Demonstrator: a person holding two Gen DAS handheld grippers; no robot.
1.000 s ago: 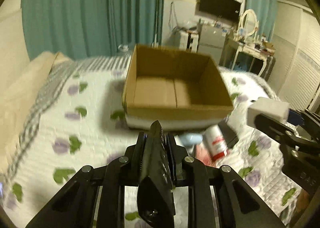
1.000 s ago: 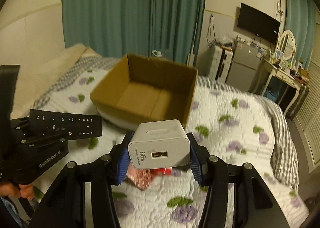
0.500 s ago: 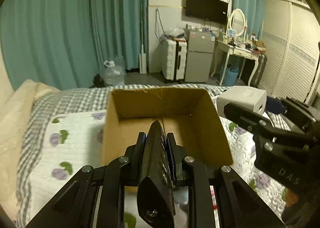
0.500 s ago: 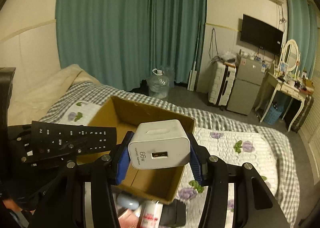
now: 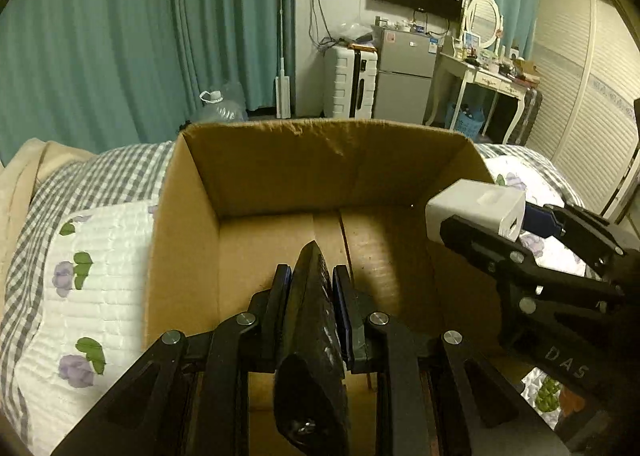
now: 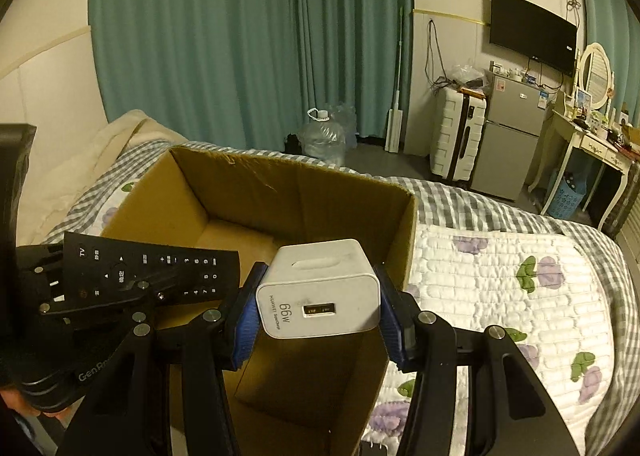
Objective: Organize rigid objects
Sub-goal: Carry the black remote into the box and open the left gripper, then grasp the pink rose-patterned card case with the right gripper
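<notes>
An open cardboard box (image 5: 280,164) stands on the bed and shows empty; it also shows in the right wrist view (image 6: 296,192). My left gripper (image 5: 311,280) is shut on a black remote control (image 5: 314,316), held on edge over the box's near side. The remote shows in the right wrist view (image 6: 152,268) at the left, buttons up. My right gripper (image 6: 318,296) is shut on a white 66W charger block (image 6: 320,288), held above the box's right part. The charger also shows in the left wrist view (image 5: 476,208).
The bed has a white quilt with purple flowers (image 6: 500,288) and a checked edge. A beige pillow (image 5: 24,176) lies left. Teal curtains, a water jug (image 6: 322,136), a suitcase, a small fridge (image 6: 508,136) and a dressing table stand beyond the bed.
Both grippers have moved forward and now hang over the box opening. The loose items in front of the box have dropped out of view.
</notes>
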